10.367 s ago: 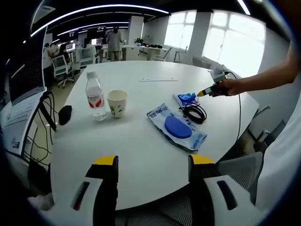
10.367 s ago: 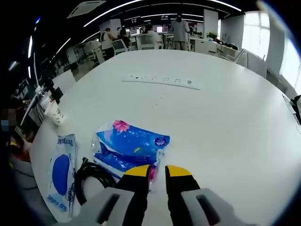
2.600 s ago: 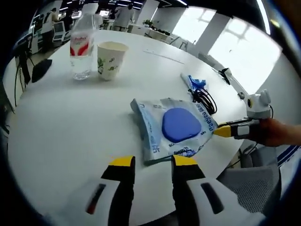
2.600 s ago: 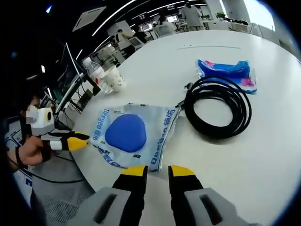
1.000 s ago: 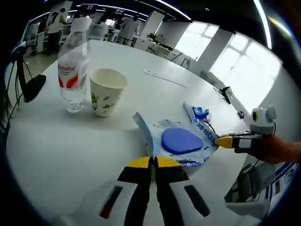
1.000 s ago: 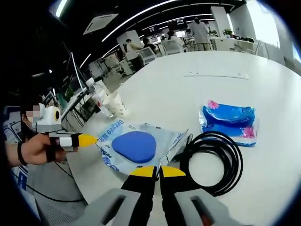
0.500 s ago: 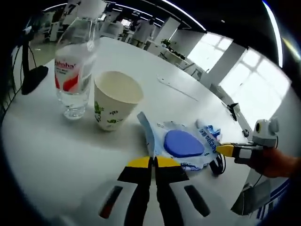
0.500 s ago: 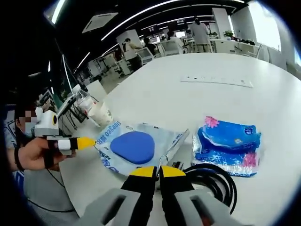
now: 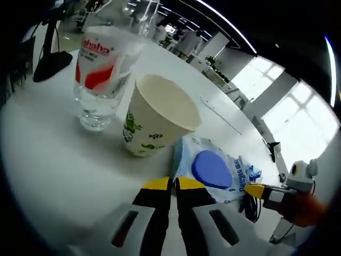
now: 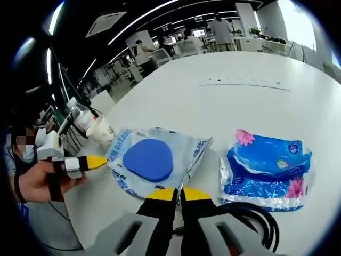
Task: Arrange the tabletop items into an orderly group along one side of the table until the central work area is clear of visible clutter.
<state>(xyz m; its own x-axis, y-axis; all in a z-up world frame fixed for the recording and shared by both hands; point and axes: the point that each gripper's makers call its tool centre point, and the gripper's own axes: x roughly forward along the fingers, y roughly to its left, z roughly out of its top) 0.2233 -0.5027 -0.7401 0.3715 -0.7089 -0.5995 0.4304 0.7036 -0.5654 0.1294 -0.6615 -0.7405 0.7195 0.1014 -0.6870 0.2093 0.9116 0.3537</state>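
A: Where is the left gripper [image 9: 172, 184]?

B: Low in the left gripper view, at 6 o'clock. Its yellow-tipped fingers [image 9: 158, 184] are pressed together on the near edge of the clear pouch with the blue pad [image 9: 211, 169], so it is pinching that pouch.

A: And the right gripper [image 10: 179, 193]?

B: In the right gripper view it sits at 6 o'clock too, fingers [image 10: 162, 194] closed on the opposite edge of the same pouch [image 10: 154, 160]. The pouch lies on the white counter [image 10: 224, 106] between the 2 grippers.

A: What stands near it?

B: In the left gripper view a paper cup [image 9: 154, 121] with a green print stands upright just beside the pouch, at about 11 o'clock from the left fingers. The water bottle [image 9: 104, 74] with a red label stands just beyond the cup, at 10 o'clock. I cannot tell whether cup and bottle touch.

A: And on the other side?

B: In the right gripper view a blue tissue pack [image 10: 266, 165] lies at 3 o'clock from the pouch, apart from it. A black coiled cable [image 10: 250, 224] lies at 4 o'clock, near the right fingers and just below the tissue pack. A white power strip [image 10: 240, 83] lies well apart, at 12 o'clock on the counter.
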